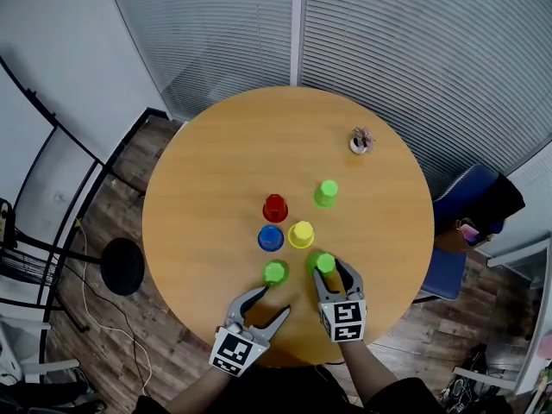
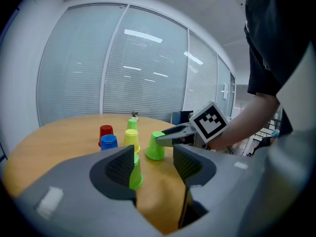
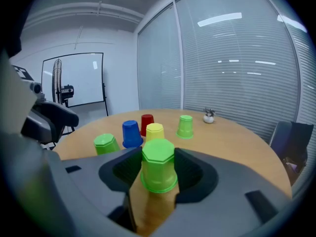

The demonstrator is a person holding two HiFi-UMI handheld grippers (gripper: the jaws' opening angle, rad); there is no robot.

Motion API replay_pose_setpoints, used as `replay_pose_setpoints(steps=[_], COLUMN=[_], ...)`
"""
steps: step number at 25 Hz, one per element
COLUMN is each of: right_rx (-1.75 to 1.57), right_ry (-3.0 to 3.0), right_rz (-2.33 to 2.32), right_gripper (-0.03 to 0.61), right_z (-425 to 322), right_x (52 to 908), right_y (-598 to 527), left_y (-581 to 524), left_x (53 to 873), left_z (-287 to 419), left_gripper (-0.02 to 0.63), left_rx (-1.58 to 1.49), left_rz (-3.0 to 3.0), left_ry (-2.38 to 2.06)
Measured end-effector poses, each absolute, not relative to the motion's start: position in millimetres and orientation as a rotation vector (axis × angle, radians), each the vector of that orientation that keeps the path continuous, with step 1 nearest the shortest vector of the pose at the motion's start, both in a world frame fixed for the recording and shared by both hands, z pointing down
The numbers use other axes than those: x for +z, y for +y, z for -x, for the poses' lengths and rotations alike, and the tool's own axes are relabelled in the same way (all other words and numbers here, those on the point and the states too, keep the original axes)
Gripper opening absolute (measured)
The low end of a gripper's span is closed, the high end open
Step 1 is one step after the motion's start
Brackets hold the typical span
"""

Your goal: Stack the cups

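Observation:
Several plastic cups stand upside down on the round wooden table (image 1: pixel 207 188): red (image 1: pixel 275 207), blue (image 1: pixel 271 237), yellow (image 1: pixel 301 234), and a green cup (image 1: pixel 326 193) farther back. Another green cup (image 1: pixel 323 263) (image 3: pixel 158 164) stands on the table between the tips of my right gripper (image 1: pixel 333 271) (image 3: pixel 158 174). The jaws flank it closely and I see no squeeze. A third green cup (image 1: pixel 275 272) (image 2: pixel 136 174) sits just ahead of my left gripper (image 1: pixel 274 301) (image 2: pixel 154 166), partly hidden behind its left jaw. That gripper is open and empty.
A small potted plant (image 1: pixel 361 141) stands at the table's far right. Window blinds run behind the table. A blue chair (image 1: pixel 470 201) stands to the right and a black stool (image 1: pixel 123 266) to the left, both on the wood floor.

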State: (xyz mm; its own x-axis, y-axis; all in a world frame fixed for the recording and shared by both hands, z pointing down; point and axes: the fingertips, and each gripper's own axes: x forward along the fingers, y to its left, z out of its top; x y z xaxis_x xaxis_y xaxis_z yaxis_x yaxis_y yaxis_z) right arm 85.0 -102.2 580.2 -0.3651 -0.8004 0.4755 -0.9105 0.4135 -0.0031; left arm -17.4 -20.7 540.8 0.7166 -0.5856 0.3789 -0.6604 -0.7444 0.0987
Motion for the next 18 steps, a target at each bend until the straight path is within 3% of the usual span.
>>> replay_pose_setpoints(steps=[18], right_rx=[0.392], right_ry=[-2.327], right_rz=[-1.315], right_gripper=[0.212], right_z=[-35], right_x=[591], right_y=[-75], left_y=[-8], left_x=[542], left_z=[35], left_gripper=[0.233], left_rx=[0.454], left_rz=[-2.659], left_ry=[-1.053])
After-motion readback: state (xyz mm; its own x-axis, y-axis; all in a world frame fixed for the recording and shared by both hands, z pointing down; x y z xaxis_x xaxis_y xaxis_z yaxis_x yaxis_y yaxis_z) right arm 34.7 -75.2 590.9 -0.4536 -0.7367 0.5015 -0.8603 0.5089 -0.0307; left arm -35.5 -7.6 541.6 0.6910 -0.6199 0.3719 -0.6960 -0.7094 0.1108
